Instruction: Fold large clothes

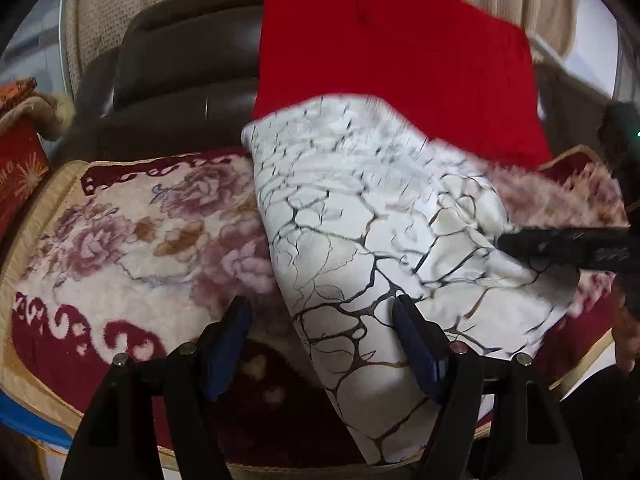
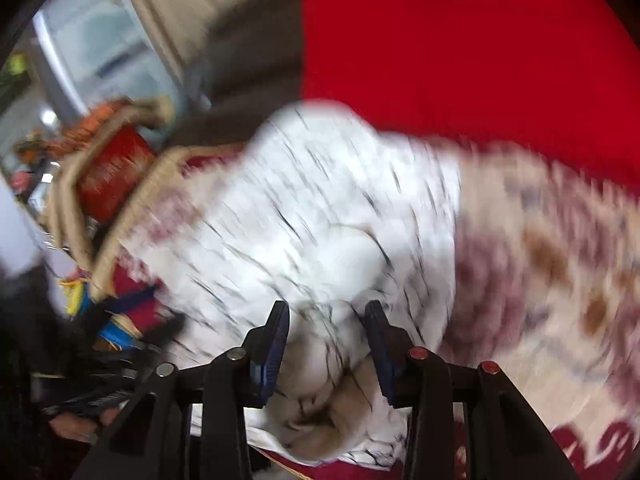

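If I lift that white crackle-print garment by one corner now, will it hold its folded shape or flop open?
Probably flops: the white crackle-print garment drapes in soft rounded folds over the floral blanket, so it looks limp. It bunches loosely between the right gripper fingers, suggesting thin, light cloth. Its smooth sheen hints it may slide on itself; support both ends with the left gripper too.

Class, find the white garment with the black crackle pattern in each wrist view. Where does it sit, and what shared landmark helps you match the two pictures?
Left wrist view: the white crackle-pattern garment fills the centre and lower right, lying on the floral cushion cover.
Right wrist view: it fills the blurred centre, reaching down between the fingers.
Shared landmark: the red garment directly behind it, seen upper right.
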A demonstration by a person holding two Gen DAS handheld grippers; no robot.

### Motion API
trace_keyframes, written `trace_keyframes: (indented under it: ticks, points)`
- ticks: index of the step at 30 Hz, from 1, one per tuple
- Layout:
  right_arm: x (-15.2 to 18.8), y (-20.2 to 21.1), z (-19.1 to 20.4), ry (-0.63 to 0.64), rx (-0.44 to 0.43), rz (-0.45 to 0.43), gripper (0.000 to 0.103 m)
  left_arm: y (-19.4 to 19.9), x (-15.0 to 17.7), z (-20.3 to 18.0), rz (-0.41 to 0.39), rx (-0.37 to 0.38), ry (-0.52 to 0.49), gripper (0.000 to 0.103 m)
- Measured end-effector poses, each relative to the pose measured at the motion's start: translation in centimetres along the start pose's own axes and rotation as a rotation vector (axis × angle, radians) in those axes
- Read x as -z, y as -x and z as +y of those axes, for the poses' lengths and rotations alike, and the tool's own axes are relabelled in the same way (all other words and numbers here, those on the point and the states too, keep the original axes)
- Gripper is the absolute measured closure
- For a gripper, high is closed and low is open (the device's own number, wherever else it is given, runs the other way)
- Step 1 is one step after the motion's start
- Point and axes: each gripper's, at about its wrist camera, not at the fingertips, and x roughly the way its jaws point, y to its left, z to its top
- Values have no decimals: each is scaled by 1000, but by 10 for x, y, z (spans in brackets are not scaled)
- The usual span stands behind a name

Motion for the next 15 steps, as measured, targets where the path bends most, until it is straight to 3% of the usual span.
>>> trace_keyframes:
  ticks: [2, 6, 11, 15]
  points:
    - [14, -29, -15, -29, 17, 18, 65, -10, 4, 0, 22, 11, -6, 27]
    - [19, -32, -11, -16, 39, -28, 65, -11, 3, -4, 21, -34, -11, 27]
    - [15, -13, -3, -34, 54, -26, 63, 7, 10, -9, -2, -97, 53, 28]
    - [20, 20, -1, -73, 26, -61, 51, 32, 13, -13, 11, -116, 115, 28]
